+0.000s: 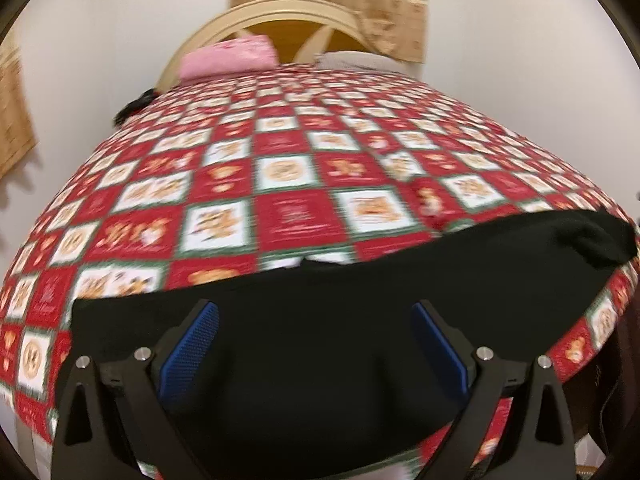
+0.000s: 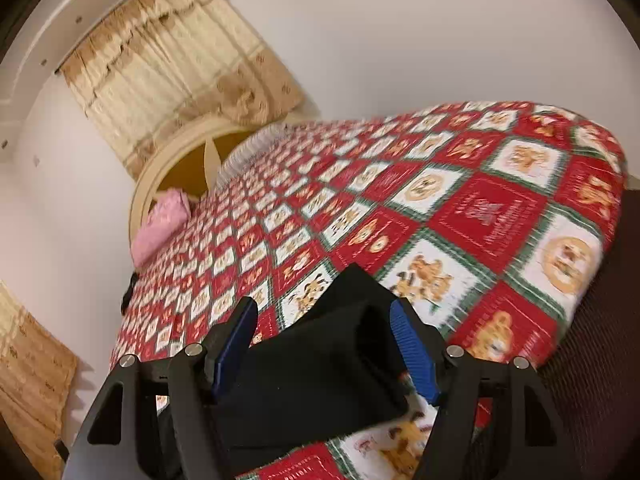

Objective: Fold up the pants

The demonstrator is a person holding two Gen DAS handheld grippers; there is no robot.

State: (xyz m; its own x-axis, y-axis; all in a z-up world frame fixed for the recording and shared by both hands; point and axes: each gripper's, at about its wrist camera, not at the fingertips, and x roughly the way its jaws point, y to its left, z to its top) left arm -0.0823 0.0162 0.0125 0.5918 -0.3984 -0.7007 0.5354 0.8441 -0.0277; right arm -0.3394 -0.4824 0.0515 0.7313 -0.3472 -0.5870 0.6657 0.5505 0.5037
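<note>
Black pants [image 1: 320, 308] lie flat along the near edge of a bed with a red, white and green patchwork cover [image 1: 288, 168]. My left gripper [image 1: 315, 312] is open just above the pants, with its blue pads [image 1: 192, 340] wide apart. In the right wrist view one end of the pants [image 2: 320, 360] shows, partly doubled over. My right gripper [image 2: 324, 312] is open, its fingers on either side of that bunched end and not closed on it.
A pink pillow [image 1: 228, 58] and a pale pillow [image 1: 356, 60] lie against the cream headboard [image 1: 276, 12] at the far end. A small dark object [image 1: 134, 106] sits at the bed's left edge. Curtains [image 2: 172, 72] hang on the white wall. The bed's corner [image 2: 592, 152] drops off at right.
</note>
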